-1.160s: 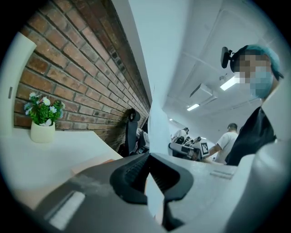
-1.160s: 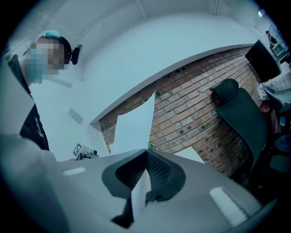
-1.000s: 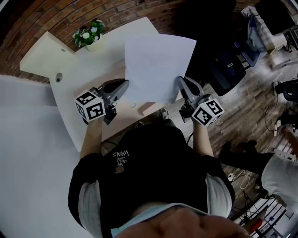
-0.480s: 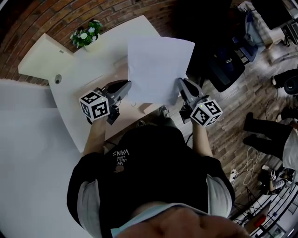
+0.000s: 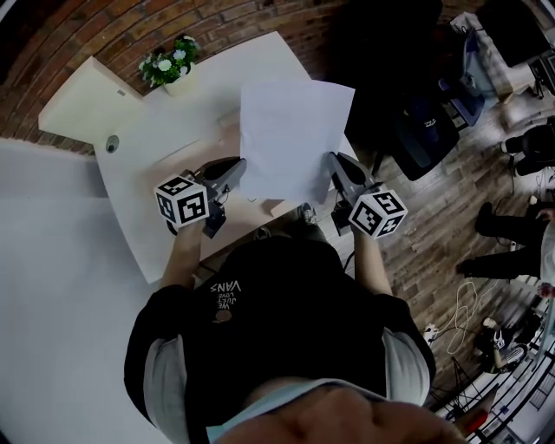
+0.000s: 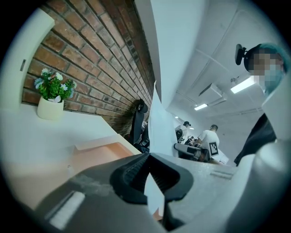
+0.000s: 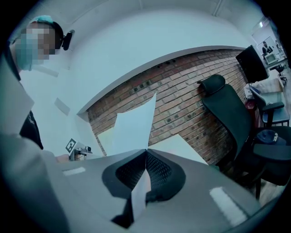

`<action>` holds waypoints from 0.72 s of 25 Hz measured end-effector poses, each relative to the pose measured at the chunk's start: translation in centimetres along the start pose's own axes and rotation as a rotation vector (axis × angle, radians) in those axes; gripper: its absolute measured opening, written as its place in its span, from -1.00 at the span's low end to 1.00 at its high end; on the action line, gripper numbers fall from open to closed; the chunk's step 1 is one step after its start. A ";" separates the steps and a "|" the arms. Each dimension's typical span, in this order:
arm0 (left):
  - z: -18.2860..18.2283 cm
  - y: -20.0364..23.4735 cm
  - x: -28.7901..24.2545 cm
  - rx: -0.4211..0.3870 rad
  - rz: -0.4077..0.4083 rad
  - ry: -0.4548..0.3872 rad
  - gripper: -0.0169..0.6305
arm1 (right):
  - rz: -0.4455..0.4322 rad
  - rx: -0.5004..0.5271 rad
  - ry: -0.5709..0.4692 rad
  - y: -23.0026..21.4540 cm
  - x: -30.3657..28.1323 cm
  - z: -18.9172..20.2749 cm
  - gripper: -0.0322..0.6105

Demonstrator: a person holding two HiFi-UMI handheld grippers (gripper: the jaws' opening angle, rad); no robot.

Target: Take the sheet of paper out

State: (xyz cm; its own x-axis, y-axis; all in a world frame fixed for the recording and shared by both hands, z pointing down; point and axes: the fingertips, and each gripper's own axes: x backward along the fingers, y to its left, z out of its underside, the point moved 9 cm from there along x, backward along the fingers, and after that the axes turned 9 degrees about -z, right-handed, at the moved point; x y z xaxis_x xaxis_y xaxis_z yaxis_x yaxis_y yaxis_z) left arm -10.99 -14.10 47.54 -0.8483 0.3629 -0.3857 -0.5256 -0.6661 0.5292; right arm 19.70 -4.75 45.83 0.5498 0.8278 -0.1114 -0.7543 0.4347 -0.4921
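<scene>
A white sheet of paper (image 5: 293, 139) hangs flat over the near part of the white desk (image 5: 147, 147). My left gripper (image 5: 240, 165) is shut on the sheet's near left corner, and my right gripper (image 5: 332, 160) is shut on its near right corner. In the left gripper view the paper (image 6: 170, 68) rises from the closed jaws, above a shallow peach-coloured open tray (image 6: 102, 152) in the desk. In the right gripper view the sheet (image 7: 134, 127) stands up from the closed jaws against the brick wall.
A potted plant with white flowers (image 5: 166, 65) stands at the desk's far corner, by a brick wall (image 5: 130, 26). A black office chair (image 5: 421, 121) stands right of the desk on the wooden floor. Other people stand at the right edge.
Both grippers have come down towards the desk with the sheet still pinched between them. The paper now lies lower and closer to the desk top.
</scene>
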 end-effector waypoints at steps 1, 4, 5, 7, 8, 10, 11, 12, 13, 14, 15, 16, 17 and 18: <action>0.1 0.1 -0.1 0.007 -0.003 0.000 -0.95 | 0.003 0.000 0.005 -0.1 -0.1 0.1 -0.89; 0.5 0.3 -0.3 0.030 -0.005 0.001 -0.94 | 0.013 -0.004 0.018 -0.3 -0.3 0.3 -0.89; 0.6 0.4 -0.3 0.037 -0.005 0.002 -0.95 | 0.015 -0.005 0.022 -0.4 -0.3 0.3 -0.89; 0.7 0.4 -0.4 0.046 -0.005 0.001 -0.95 | 0.018 -0.004 0.029 -0.5 -0.4 0.3 -0.89; 0.8 0.5 -0.3 0.049 -0.005 0.000 -0.95 | 0.019 -0.002 0.032 -0.5 -0.4 0.3 -0.89; 0.9 0.5 -0.3 0.054 -0.005 -0.003 -0.95 | 0.022 -0.001 0.033 -0.5 -0.5 0.4 -0.89; 0.9 0.5 -0.4 0.055 -0.005 -0.004 -0.95 | 0.022 0.000 0.033 -0.6 -0.5 0.4 -0.90; 0.9 0.5 -0.4 0.058 -0.005 -0.005 -0.95 | 0.022 0.000 0.033 -0.6 -0.6 0.4 -0.90; 0.9 0.5 -0.4 0.060 -0.005 -0.006 -0.95 | 0.022 0.001 0.033 -0.6 -0.6 0.4 -0.90; 1.0 0.5 -0.4 0.063 -0.005 -0.006 -0.95 | 0.021 0.001 0.035 -0.7 -0.6 0.4 -0.90; 1.0 0.6 -0.4 0.066 -0.006 -0.006 -0.95 | 0.020 0.002 0.037 -0.7 -0.6 0.4 -0.89; 1.1 0.6 -0.4 0.070 -0.007 -0.006 -0.95 | 0.019 0.003 0.039 -0.7 -0.7 0.4 -0.90; 1.1 0.6 -0.3 0.073 -0.008 -0.006 -0.95 | 0.018 0.005 0.041 -0.7 -0.7 0.4 -0.90; 1.1 0.6 -0.3 0.076 -0.010 -0.006 -0.95 | 0.016 0.007 0.044 -0.7 -0.8 0.4 -0.89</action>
State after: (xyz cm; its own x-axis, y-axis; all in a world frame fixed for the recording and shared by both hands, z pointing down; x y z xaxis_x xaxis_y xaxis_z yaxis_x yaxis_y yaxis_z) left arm -11.12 -13.94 48.83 -0.8431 0.3734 -0.3870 -0.5375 -0.6111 0.5811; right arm 19.64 -5.54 46.55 0.5526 0.8184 -0.1575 -0.7657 0.4239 -0.4838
